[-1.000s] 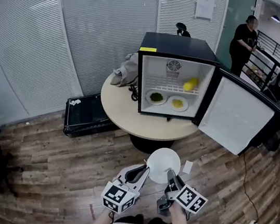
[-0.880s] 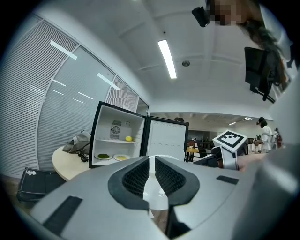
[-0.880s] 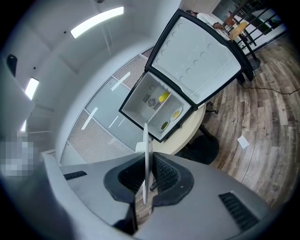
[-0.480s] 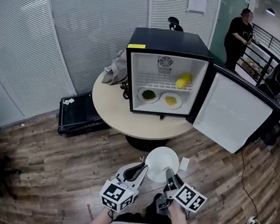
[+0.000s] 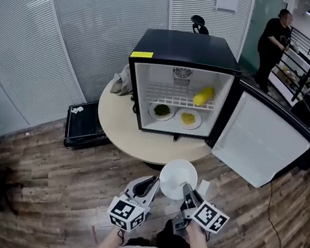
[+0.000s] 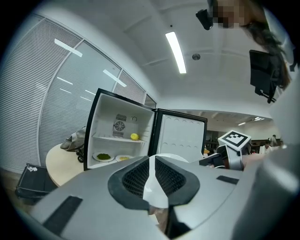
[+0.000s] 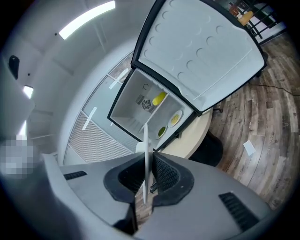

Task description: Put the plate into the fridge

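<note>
Firmly clamped, the left gripper [image 5: 154, 183] and the right gripper [image 5: 186, 191] each pinch a side of the white plate [image 5: 178, 178], holding it in the air between them. It hangs near the edge of the round table [image 5: 140, 143]. The fridge [image 5: 184, 49] stands on that table, its door [image 5: 263, 140] swung wide to the right. Inside, two plates of food [image 5: 161, 111] sit on the bottom. A yellow item [image 5: 203, 96] lies on the wire shelf [image 5: 167, 100].

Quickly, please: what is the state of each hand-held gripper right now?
The left hand-held gripper: closed on the rim of the white plate.
The right hand-held gripper: closed on the same plate's rim.
</note>
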Motion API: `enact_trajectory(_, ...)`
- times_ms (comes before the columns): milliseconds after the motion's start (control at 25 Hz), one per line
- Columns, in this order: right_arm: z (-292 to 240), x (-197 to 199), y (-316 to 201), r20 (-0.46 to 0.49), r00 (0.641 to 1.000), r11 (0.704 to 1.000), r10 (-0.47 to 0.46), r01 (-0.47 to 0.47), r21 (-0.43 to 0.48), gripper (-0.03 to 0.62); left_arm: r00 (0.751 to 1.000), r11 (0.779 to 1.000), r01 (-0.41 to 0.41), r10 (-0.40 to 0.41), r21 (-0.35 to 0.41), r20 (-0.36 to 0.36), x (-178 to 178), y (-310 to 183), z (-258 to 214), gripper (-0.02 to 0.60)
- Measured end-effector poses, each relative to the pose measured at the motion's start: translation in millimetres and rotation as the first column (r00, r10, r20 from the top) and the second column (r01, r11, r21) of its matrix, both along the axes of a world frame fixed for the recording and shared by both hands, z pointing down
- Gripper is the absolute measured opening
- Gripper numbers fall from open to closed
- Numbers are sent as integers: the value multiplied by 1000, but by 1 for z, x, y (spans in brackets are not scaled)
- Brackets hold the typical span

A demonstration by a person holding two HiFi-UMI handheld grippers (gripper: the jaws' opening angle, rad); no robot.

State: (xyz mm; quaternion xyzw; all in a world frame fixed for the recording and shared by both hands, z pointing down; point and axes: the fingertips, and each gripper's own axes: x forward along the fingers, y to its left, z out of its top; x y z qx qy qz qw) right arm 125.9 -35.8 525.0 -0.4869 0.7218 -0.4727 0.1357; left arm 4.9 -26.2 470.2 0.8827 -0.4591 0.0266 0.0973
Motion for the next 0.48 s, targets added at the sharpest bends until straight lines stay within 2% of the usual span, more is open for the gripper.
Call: enact_trajectory(480, 9, 38, -71, 35, 999, 999, -34, 35, -19, 31, 998, 997, 68, -68, -25, 19, 28, -58, 4, 48)
